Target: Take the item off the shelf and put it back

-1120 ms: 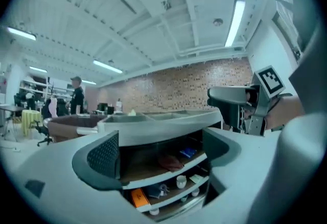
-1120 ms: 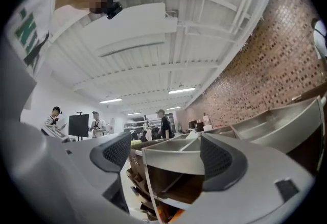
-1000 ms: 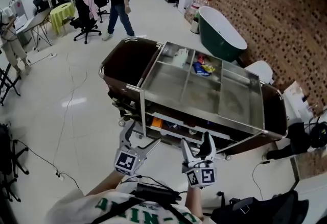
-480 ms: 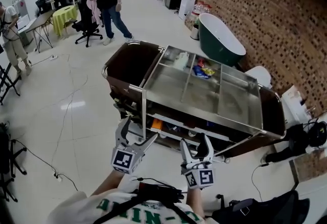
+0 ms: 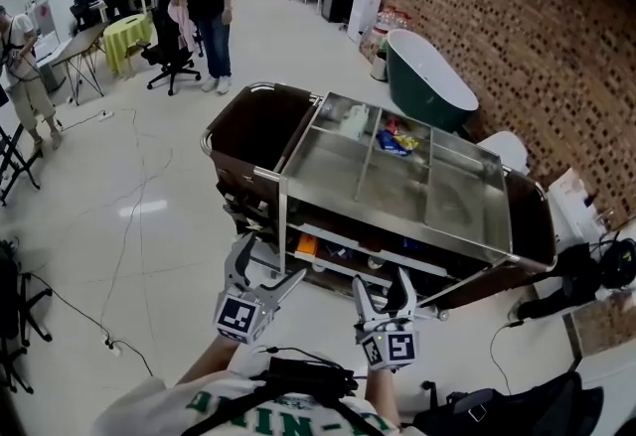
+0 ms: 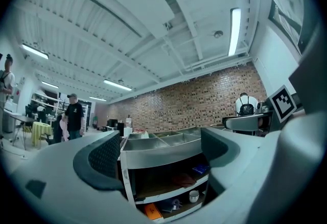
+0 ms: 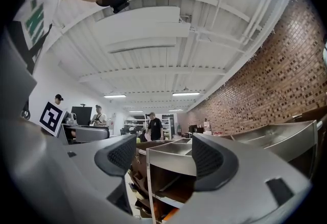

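- Left gripper (image 5: 268, 265) and right gripper (image 5: 384, 287): fingers apart, nothing between them.
- Shelf (image 6: 170, 189) ahead of both; advise level approach, centring the cup (image 6: 194, 195) between left fingers before closing.

left tongs (image 5: 266, 263): jaws apart, empty | right tongs (image 5: 384, 287): jaws apart, empty | both held low, side by side

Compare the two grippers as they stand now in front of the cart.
The left gripper has its jaws spread wider than the right gripper. The left gripper sits before the cart's corner post; the right gripper sits before its middle. Both are open, empty and short of the cart.
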